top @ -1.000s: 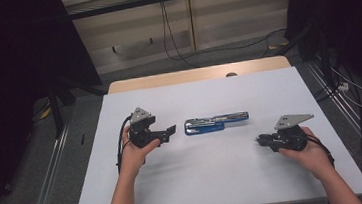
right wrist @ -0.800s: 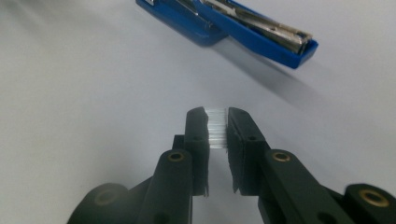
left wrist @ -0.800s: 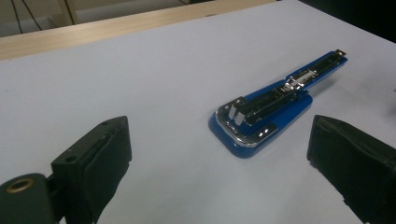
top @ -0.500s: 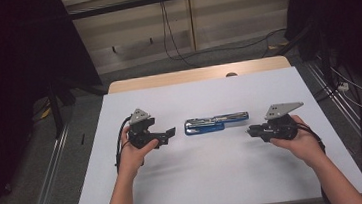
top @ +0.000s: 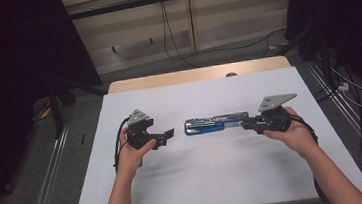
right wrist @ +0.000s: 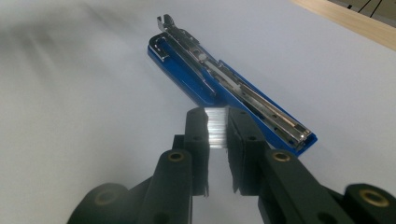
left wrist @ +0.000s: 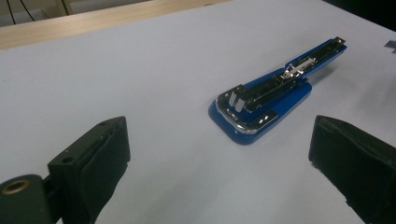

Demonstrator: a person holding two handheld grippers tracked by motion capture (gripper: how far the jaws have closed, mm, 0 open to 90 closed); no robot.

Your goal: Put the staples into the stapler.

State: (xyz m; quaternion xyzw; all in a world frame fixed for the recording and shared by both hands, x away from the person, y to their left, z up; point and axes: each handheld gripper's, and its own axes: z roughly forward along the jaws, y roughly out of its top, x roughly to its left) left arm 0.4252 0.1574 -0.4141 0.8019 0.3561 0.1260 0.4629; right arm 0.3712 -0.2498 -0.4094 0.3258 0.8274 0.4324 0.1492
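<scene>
Writing: no brand or lettering can be read on any item.
Left claw (top: 168,134): held low over the white bench (top: 216,179), left of the stapler; jaws wide apart, nothing between them, pads (left wrist: 105,158) clear of the sheet.
Stapler (top: 216,124): blue, opened flat, its metal staple channel facing up; it lies mid-bench between both claws, long axis running left to right.
Staple strip (right wrist: 217,127): a silvery block of staples clamped between the right claw's pads.
Right claw (top: 244,124): jaws drawn together on the staple strip, tips just above the stapler's right end.
Surroundings: wooden bench edge (top: 196,74) beyond the white sheet; cables on the floor (top: 224,47) behind; nothing blocks the stapler.
</scene>
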